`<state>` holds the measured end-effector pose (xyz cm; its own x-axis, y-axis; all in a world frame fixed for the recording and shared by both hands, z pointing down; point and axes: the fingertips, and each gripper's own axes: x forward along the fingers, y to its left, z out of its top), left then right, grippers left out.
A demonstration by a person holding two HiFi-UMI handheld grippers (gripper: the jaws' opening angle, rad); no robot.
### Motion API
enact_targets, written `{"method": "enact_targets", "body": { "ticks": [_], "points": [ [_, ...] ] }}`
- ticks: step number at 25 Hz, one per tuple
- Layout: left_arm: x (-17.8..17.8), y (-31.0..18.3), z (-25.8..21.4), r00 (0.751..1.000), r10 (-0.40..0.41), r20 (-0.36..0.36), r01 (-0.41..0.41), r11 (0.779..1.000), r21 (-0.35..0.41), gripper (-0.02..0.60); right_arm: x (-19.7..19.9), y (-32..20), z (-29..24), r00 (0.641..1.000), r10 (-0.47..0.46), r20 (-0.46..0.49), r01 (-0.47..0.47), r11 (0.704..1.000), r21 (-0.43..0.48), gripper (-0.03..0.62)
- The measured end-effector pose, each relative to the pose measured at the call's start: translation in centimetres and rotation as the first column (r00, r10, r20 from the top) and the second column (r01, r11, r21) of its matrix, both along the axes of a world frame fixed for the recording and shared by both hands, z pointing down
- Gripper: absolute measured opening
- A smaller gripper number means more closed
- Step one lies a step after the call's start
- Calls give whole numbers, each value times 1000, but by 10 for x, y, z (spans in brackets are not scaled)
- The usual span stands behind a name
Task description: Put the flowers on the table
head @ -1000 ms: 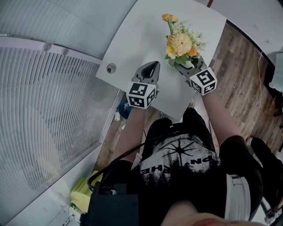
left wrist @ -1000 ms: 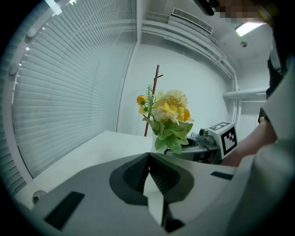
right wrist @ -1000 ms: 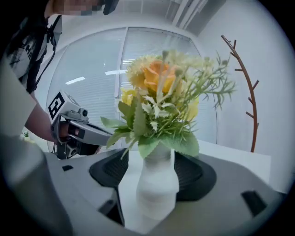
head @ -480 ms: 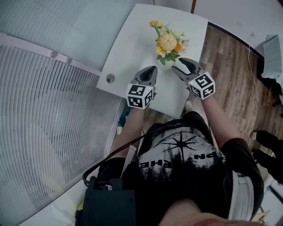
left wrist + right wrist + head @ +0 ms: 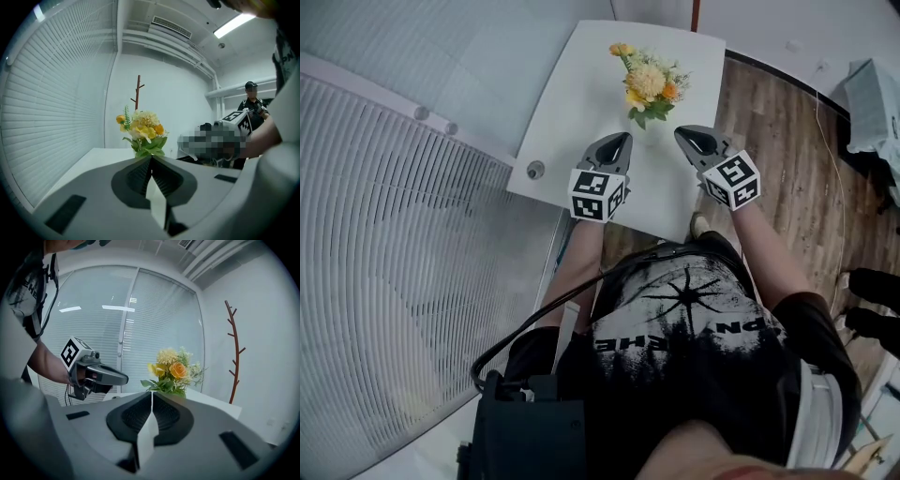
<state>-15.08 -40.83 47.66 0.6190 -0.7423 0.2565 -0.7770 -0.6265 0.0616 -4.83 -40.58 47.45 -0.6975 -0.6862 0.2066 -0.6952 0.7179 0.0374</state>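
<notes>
Flowers (image 5: 647,86): yellow and orange bouquet with green leaves, standing upright on the white table (image 5: 581,103), toward its far side. Nothing is gripping it.

Your left gripper (image 5: 622,139) hangs over the table's near part, jaws pressed together with nothing between them. Its tip points at the bouquet, near but apart.

Your right gripper (image 5: 682,134) is by the table's right edge. Its jaws are closing fully, pads meeting in the right gripper view, also empty. Its tip is just right of the leaves, not touching.

The bouquet sits just beyond both tips, roughly between them.

A small round fitting (image 5: 535,170) is in the table's near left corner. There are window blinds (image 5: 403,281) on your left, wood floor (image 5: 778,141) on your right, and a brown branch-shaped stand (image 5: 234,352) by the far wall.
</notes>
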Motion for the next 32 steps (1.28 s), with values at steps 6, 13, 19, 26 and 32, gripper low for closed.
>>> {"method": "enact_targets", "body": {
  "ticks": [6, 13, 19, 26, 32],
  "points": [
    [2, 4, 2, 1000, 18, 21, -19, 1000, 14, 12, -1, 4, -2, 1000, 11, 1, -12, 1000, 11, 18],
    [5, 3, 2, 999, 27, 22, -28, 1000, 14, 12, 0, 3, 1, 1000, 19, -16, -19, 1000, 7, 17],
    [5, 1, 2, 1000, 24, 19, -24, 1000, 15, 12, 4, 2, 4, 999, 36, -24, -35, 999, 18, 17],
    [7, 2, 2, 1000, 24, 14, -24, 1000, 17, 12, 7, 3, 4, 999, 46, -20, -45, 999, 21, 17],
    [6, 5, 4, 999, 26, 22, -27, 999, 19, 12, 8, 4, 5, 999, 52, -6, -52, 998, 20, 17]
  ]
}}
